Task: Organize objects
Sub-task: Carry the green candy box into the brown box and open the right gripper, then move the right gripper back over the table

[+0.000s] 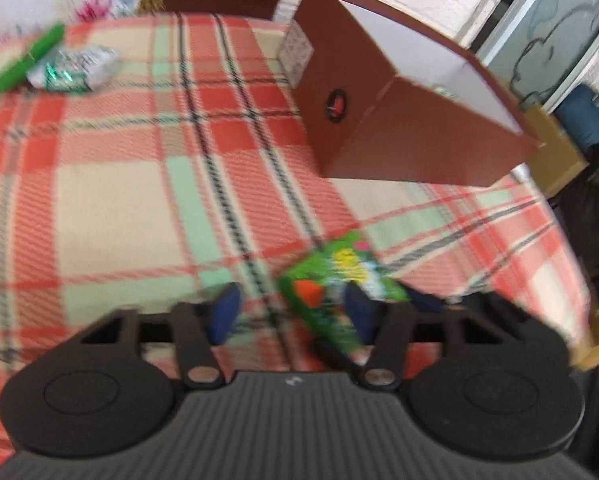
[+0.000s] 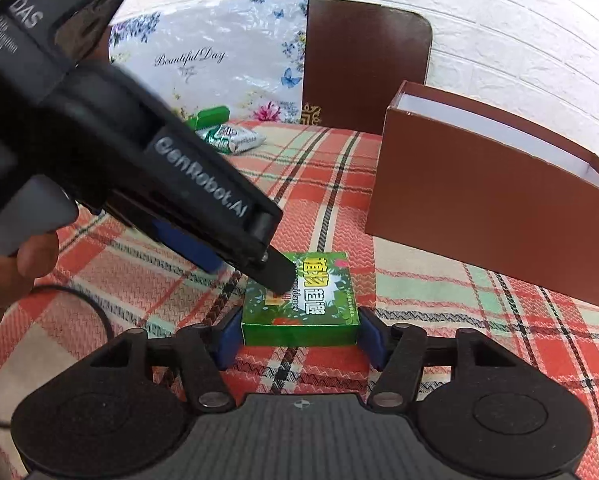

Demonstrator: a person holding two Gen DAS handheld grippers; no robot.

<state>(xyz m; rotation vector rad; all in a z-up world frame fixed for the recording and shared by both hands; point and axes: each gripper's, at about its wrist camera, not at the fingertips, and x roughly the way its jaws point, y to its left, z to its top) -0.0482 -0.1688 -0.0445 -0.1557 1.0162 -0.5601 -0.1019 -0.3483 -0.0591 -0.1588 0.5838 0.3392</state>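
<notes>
A flat green printed box [image 2: 303, 304] lies on the plaid tablecloth [image 2: 159, 280]. My right gripper [image 2: 299, 338] is open, with its blue pads either side of the box's near end, close to it but with no clear squeeze. My left gripper [image 1: 293, 312] is open above the same green box [image 1: 339, 284], which shows blurred beside its right finger. In the right wrist view the left gripper's body [image 2: 139, 152] comes in from the upper left and one finger tip rests on the box top. An open brown cardboard box [image 2: 491, 208] stands at the right, also in the left wrist view [image 1: 399, 120].
A green carton [image 2: 209, 118] and a silver-green packet [image 2: 235, 138] lie at the table's far left, also in the left wrist view [image 1: 27, 58]. A dark brown chair back [image 2: 367, 64] and a floral cover [image 2: 203, 60] stand behind the table. The table edge drops off at right [image 1: 571, 248].
</notes>
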